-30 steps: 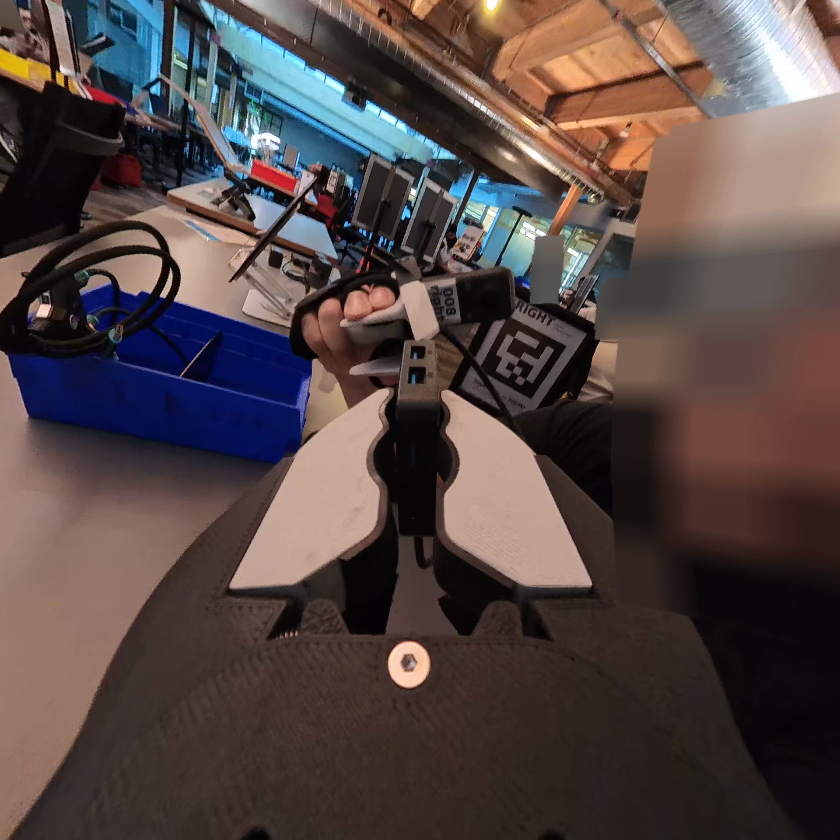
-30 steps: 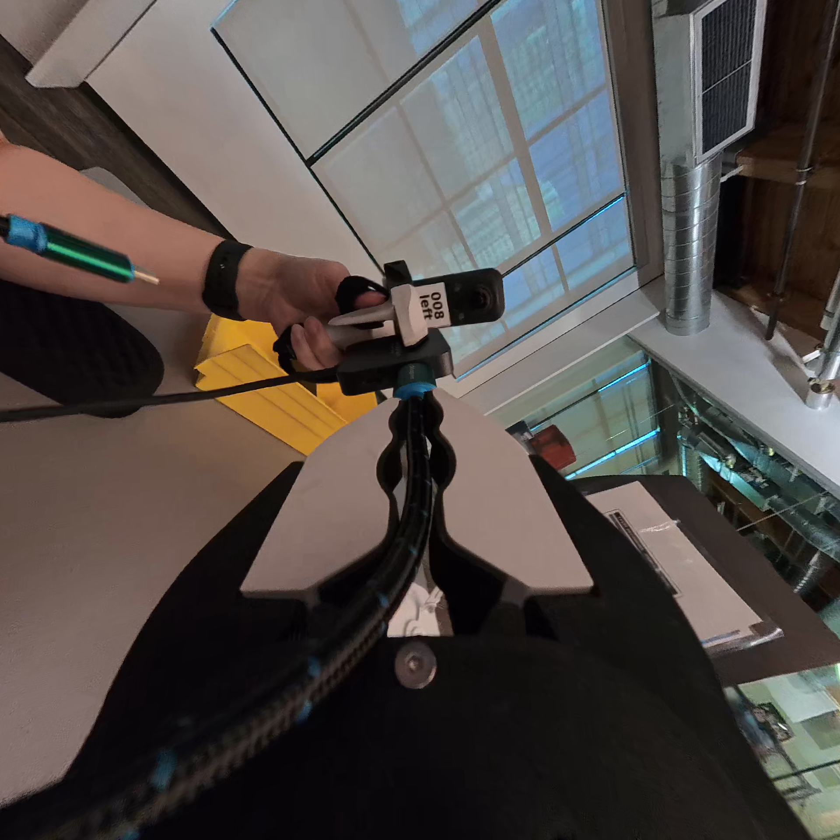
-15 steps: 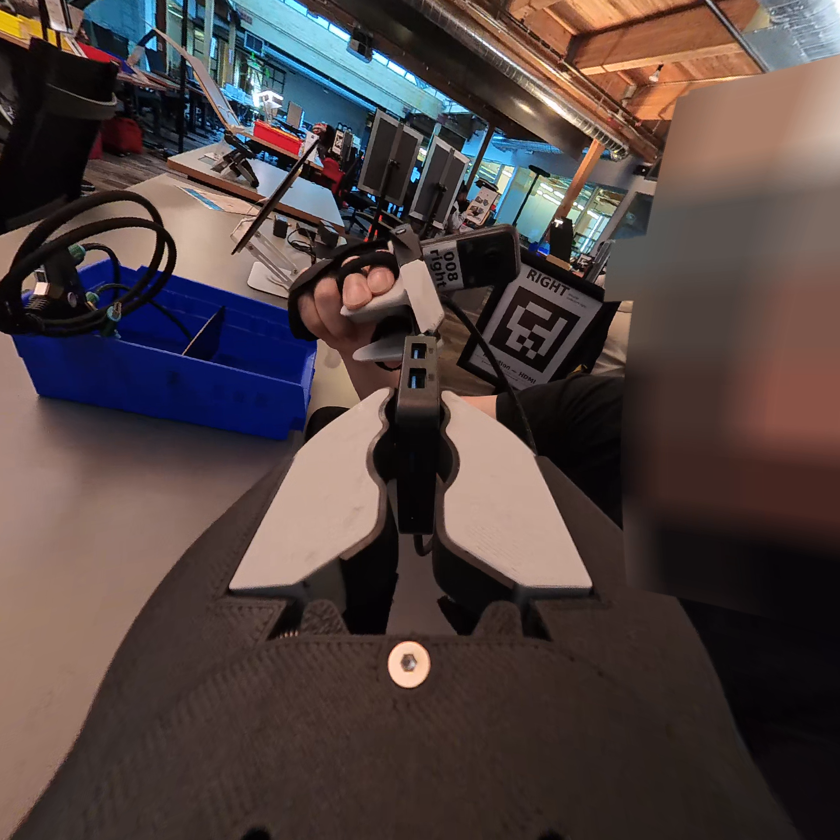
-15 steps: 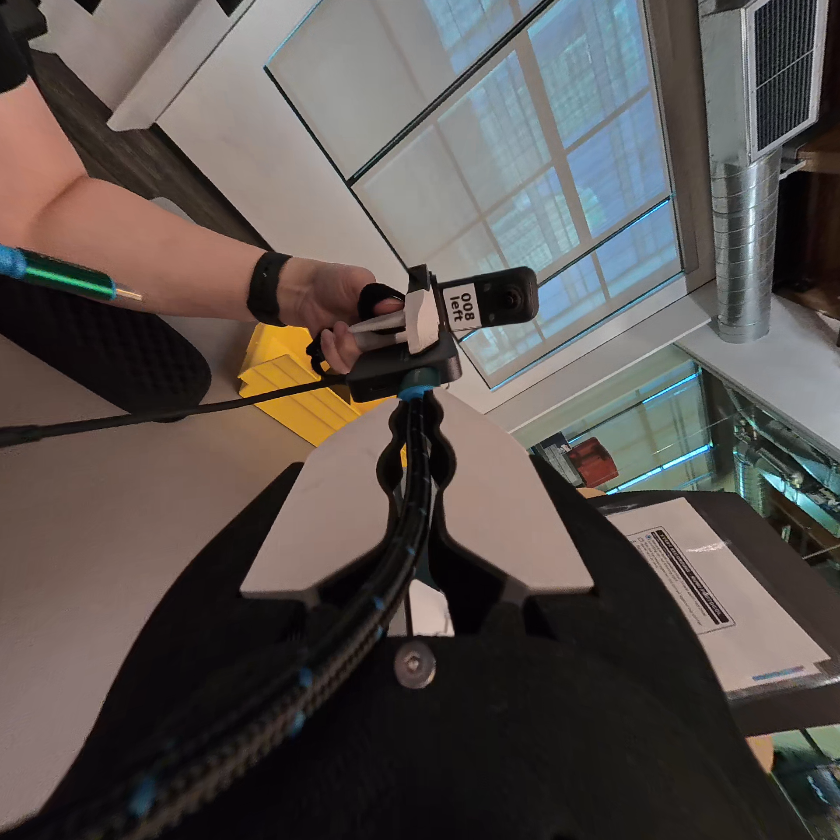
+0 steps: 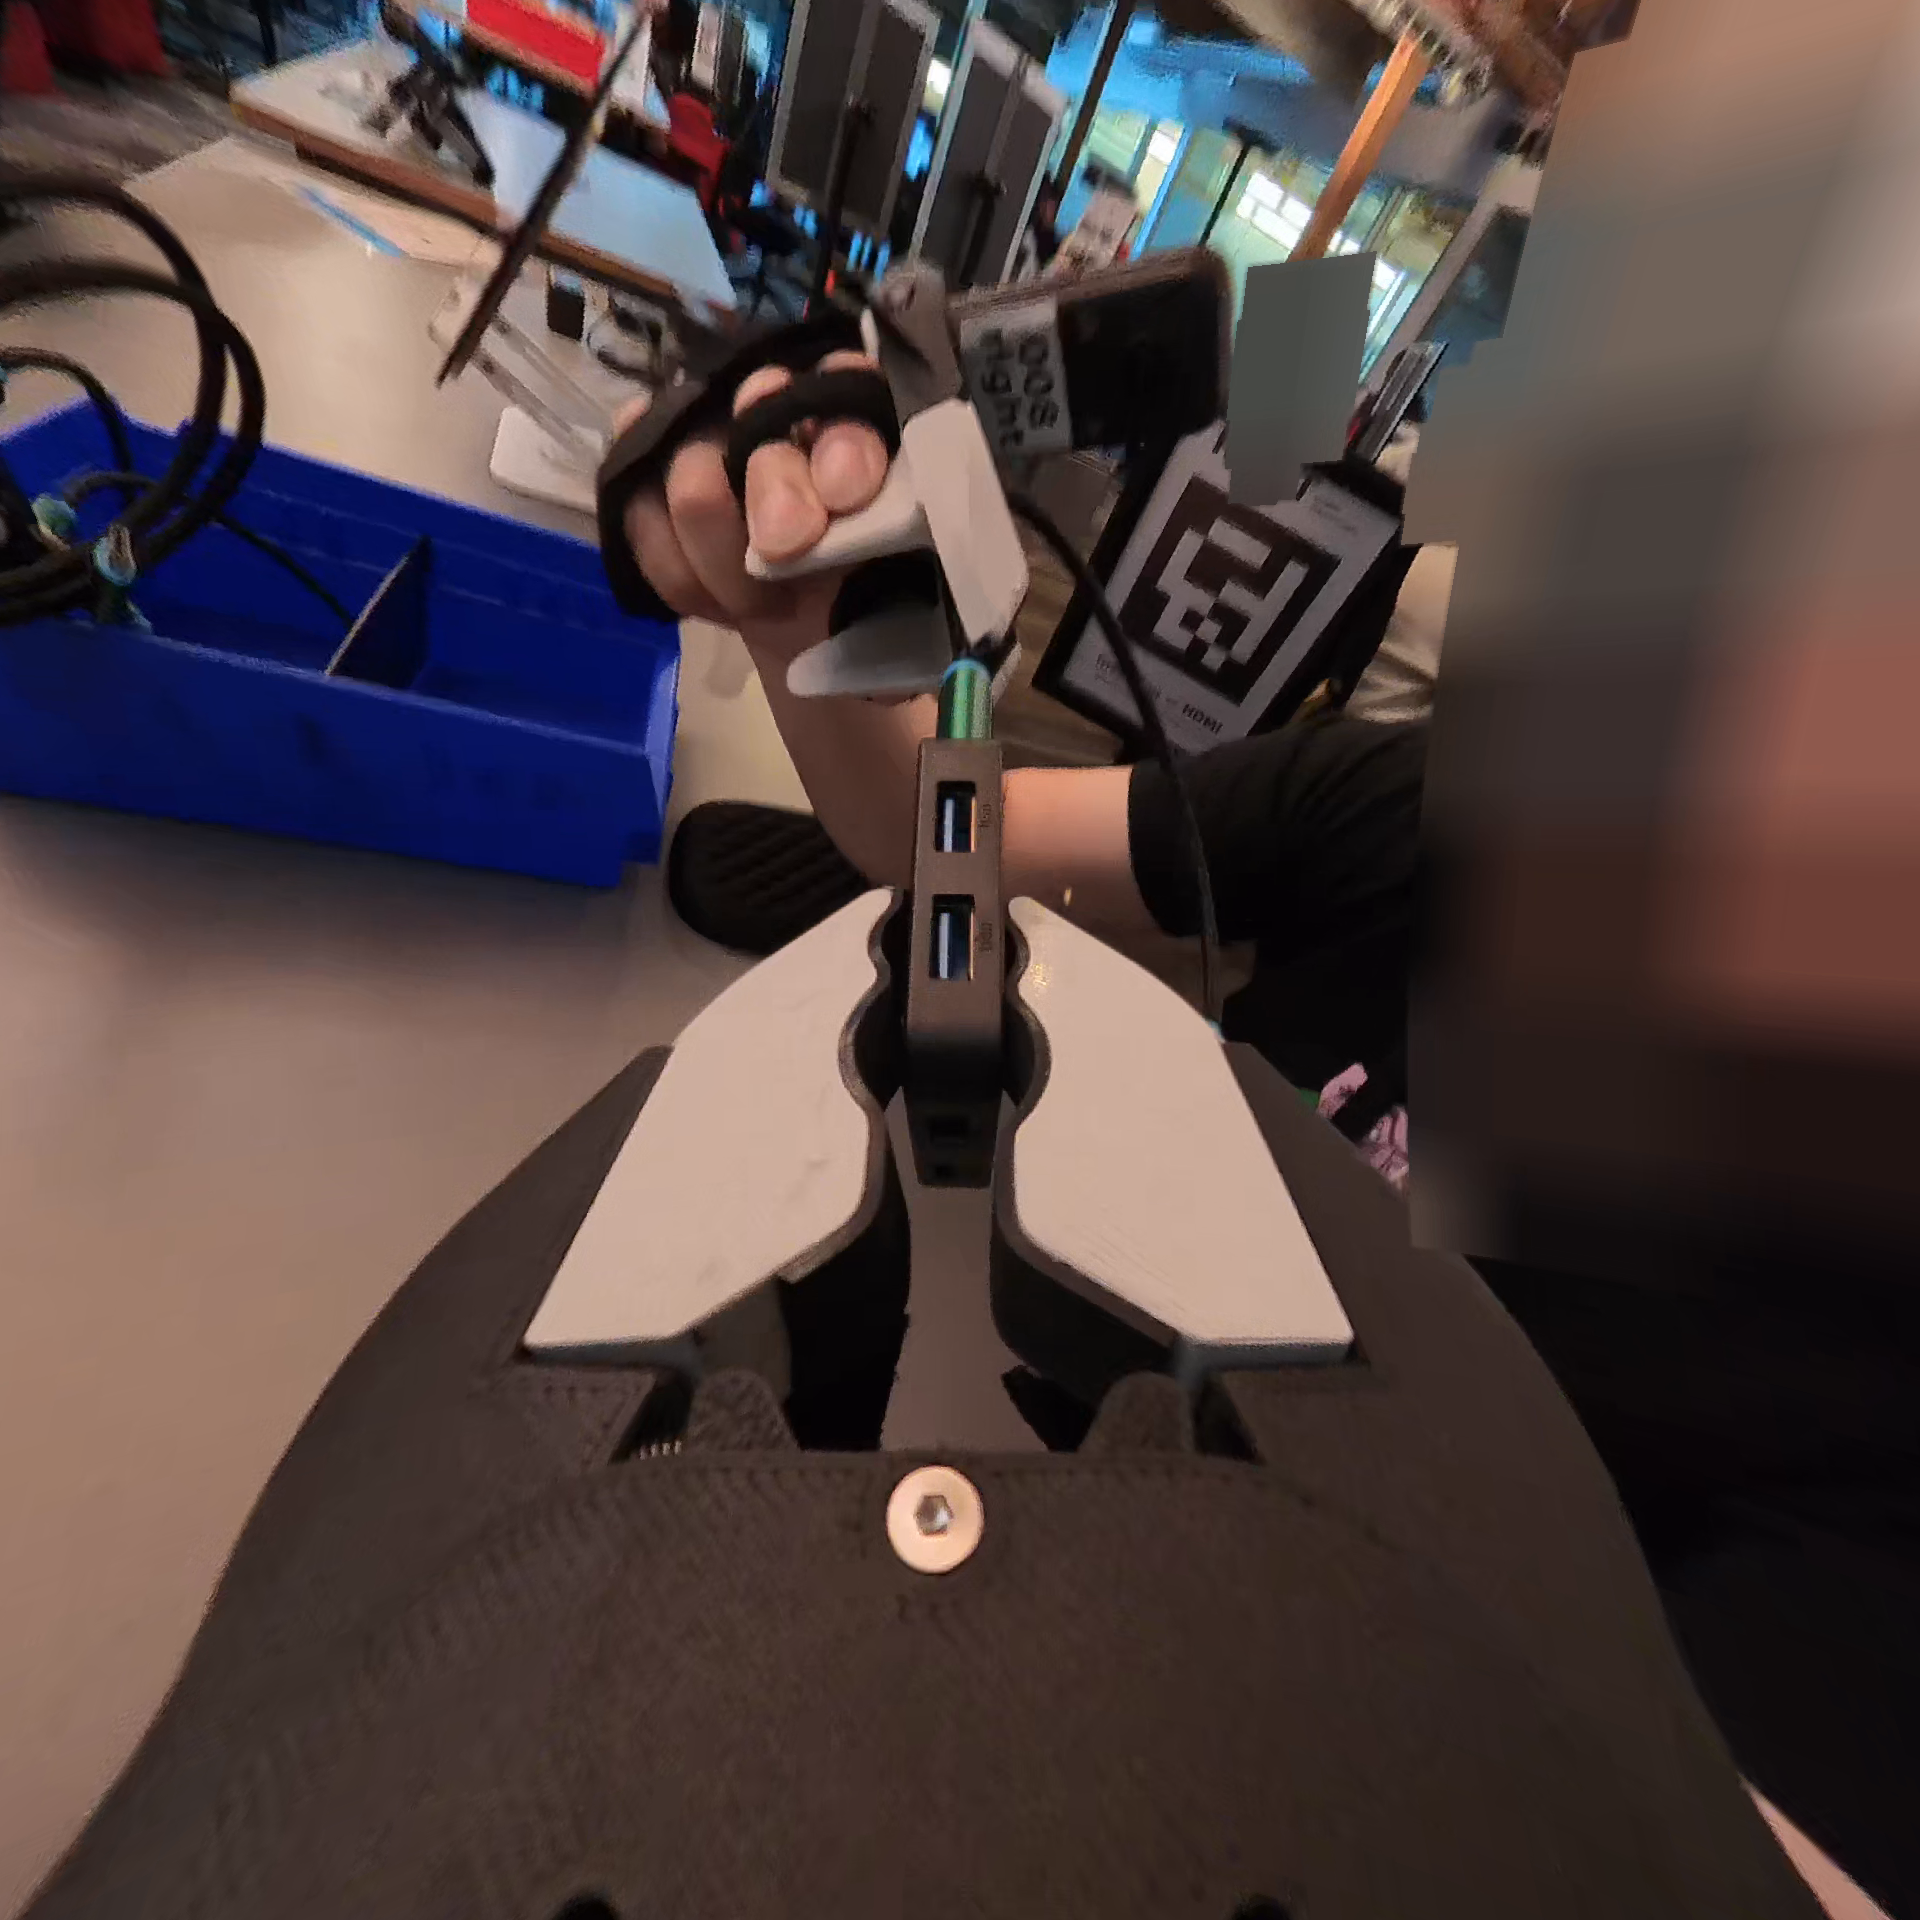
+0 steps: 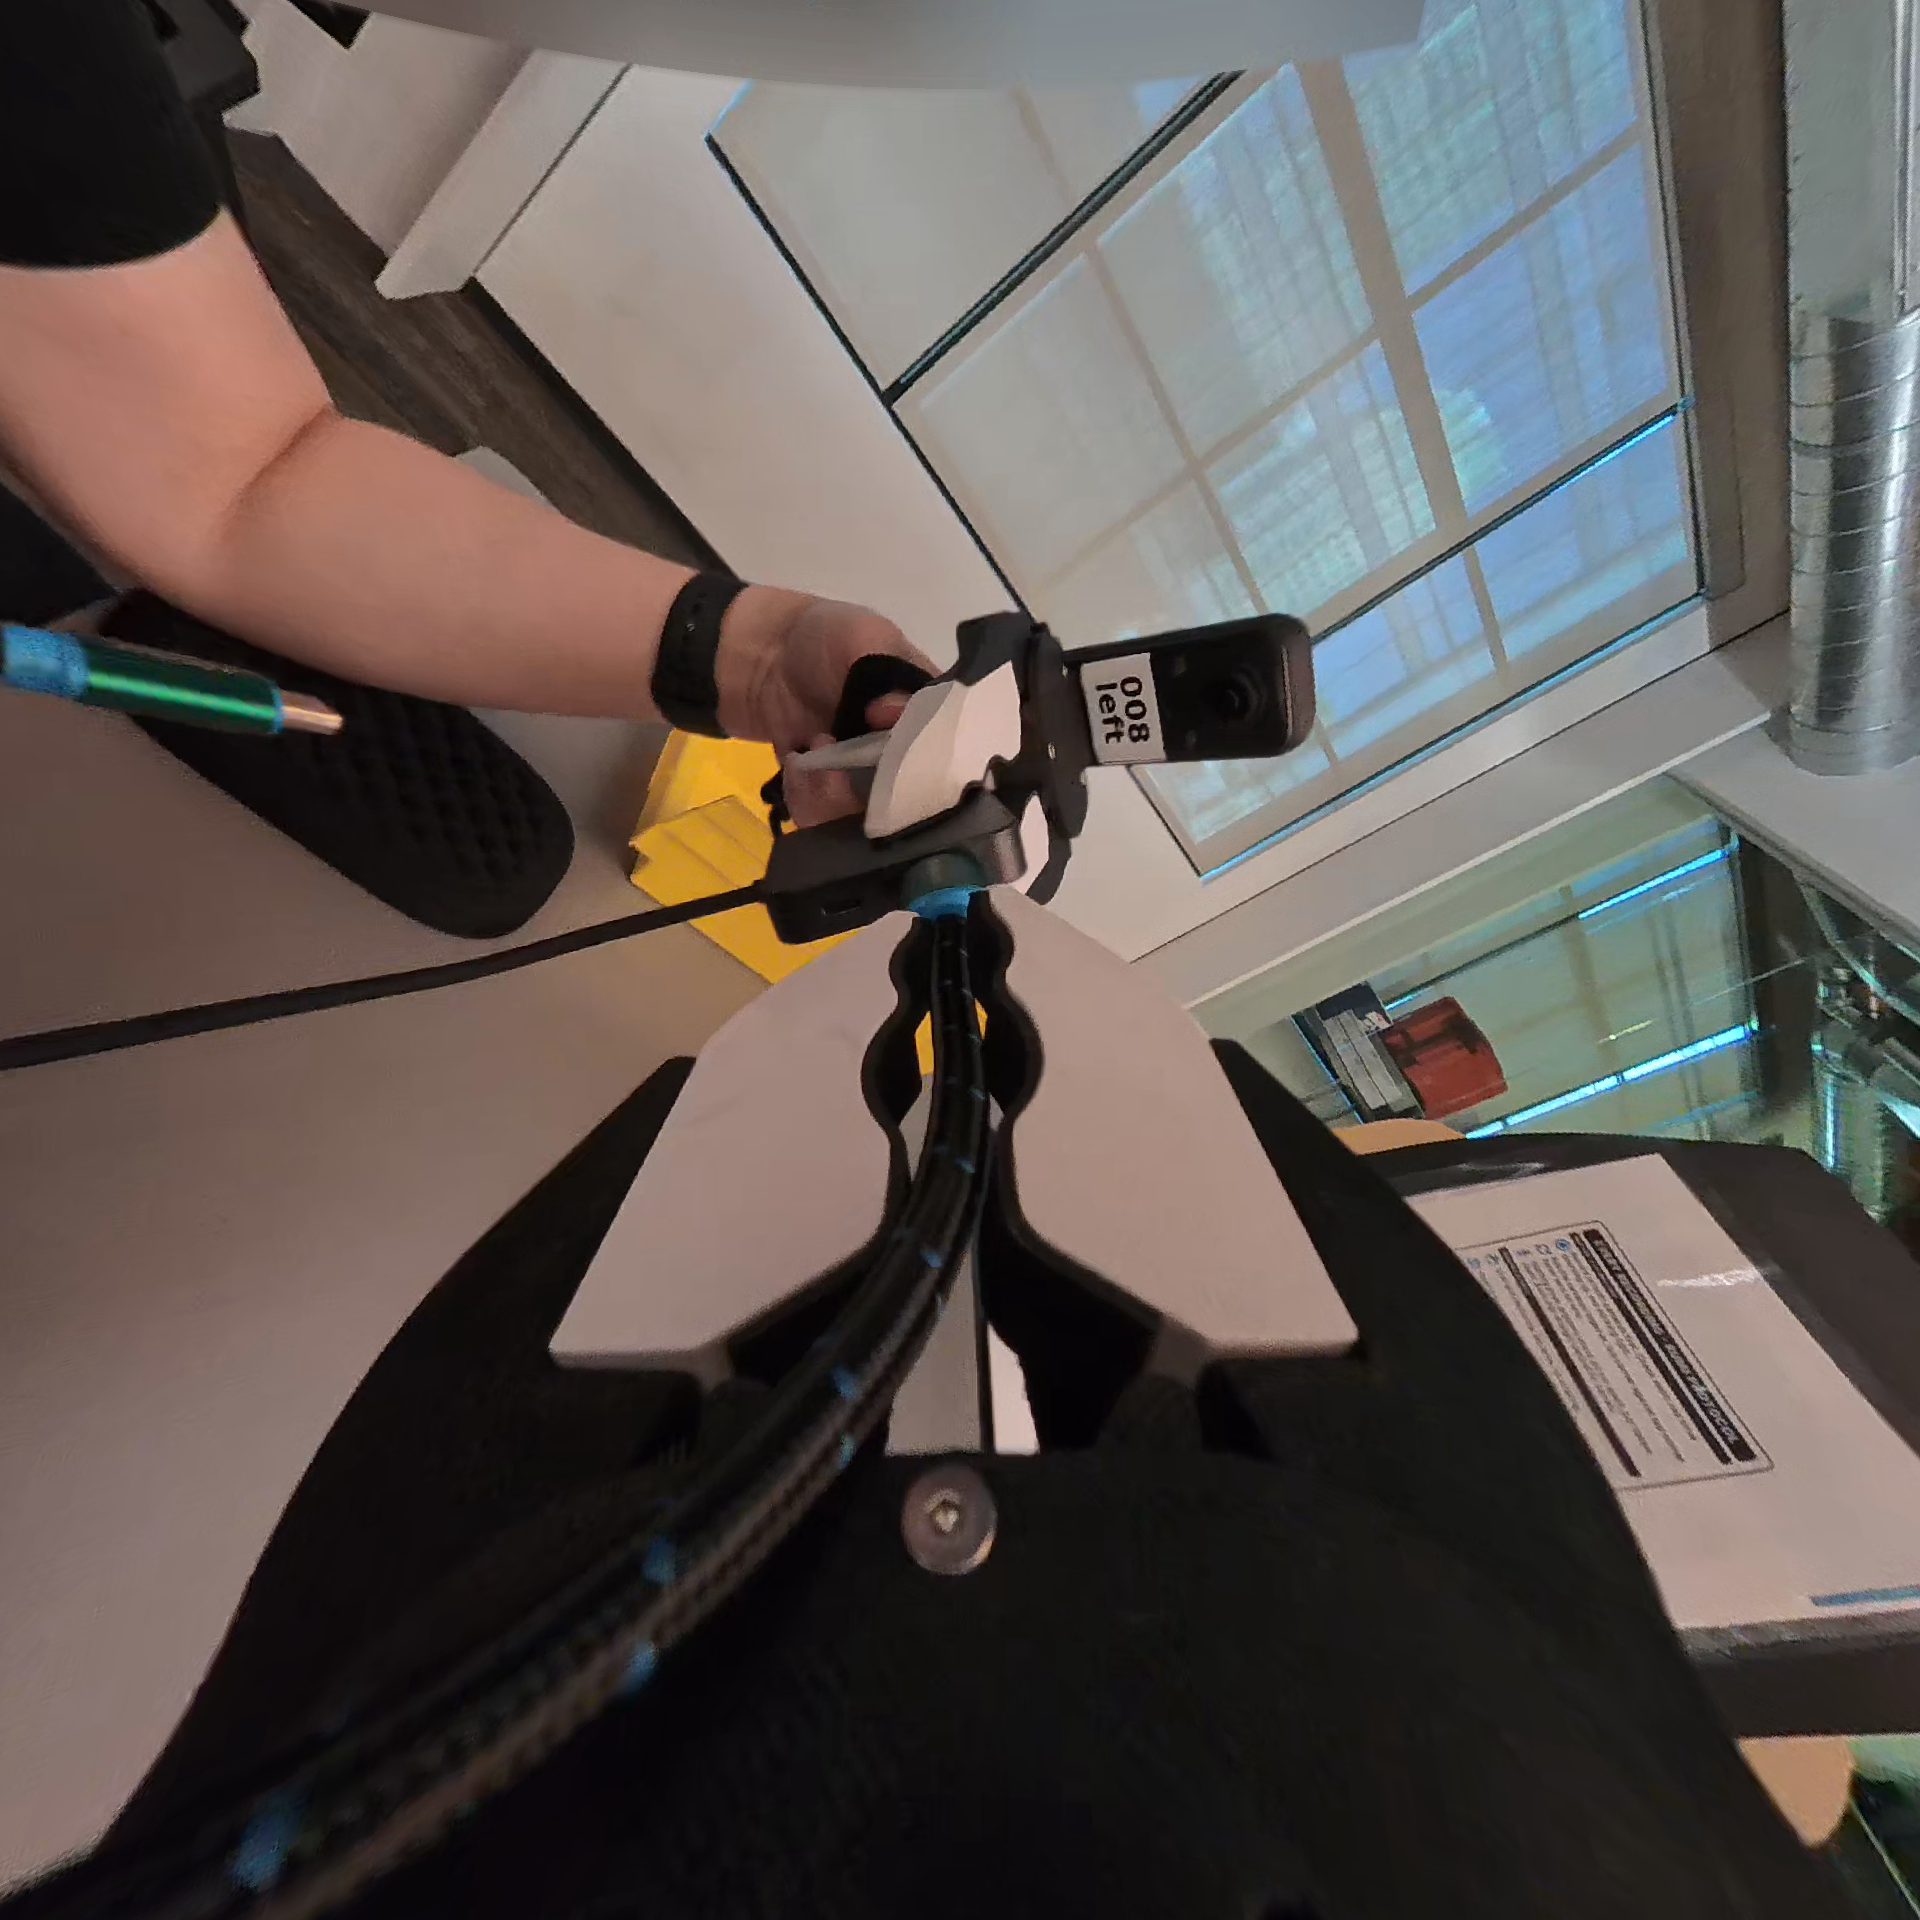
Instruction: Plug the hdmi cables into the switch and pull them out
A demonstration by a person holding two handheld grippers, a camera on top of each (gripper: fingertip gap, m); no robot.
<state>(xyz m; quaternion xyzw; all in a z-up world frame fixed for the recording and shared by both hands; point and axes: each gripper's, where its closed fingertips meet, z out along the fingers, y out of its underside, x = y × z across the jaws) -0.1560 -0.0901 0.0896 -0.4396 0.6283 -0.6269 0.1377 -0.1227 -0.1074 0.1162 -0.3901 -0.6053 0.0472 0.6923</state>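
My left gripper (image 5: 951, 920) is shut on the black switch (image 5: 956, 997), which stands on edge between the fingers with two blue ports facing me. My right gripper (image 6: 951, 925) is shut on a black braided HDMI cable (image 6: 935, 1164). The cable's green plug (image 5: 966, 707) meets the far end of the switch, and I cannot tell how deep it sits. The right wrist view shows the switch (image 6: 862, 894) in the left gripper's fingers (image 6: 935, 748). A thin black cable (image 6: 364, 987) runs from the switch to the left. A second green plug (image 6: 156, 686) hangs loose at the left.
A blue bin (image 5: 312, 727) with coiled black cables (image 5: 197, 343) stands on the grey table at the left. A card with a square marker (image 5: 1226, 592) stands behind the hands. A yellow bin (image 6: 717, 831), a black pad (image 6: 416, 821) and a black box with a paper label (image 6: 1662, 1403) lie around.
Both views have tilted and shifted with the hands. In the left wrist view the right gripper now sits above the switch, and the green plug shows at its far end.
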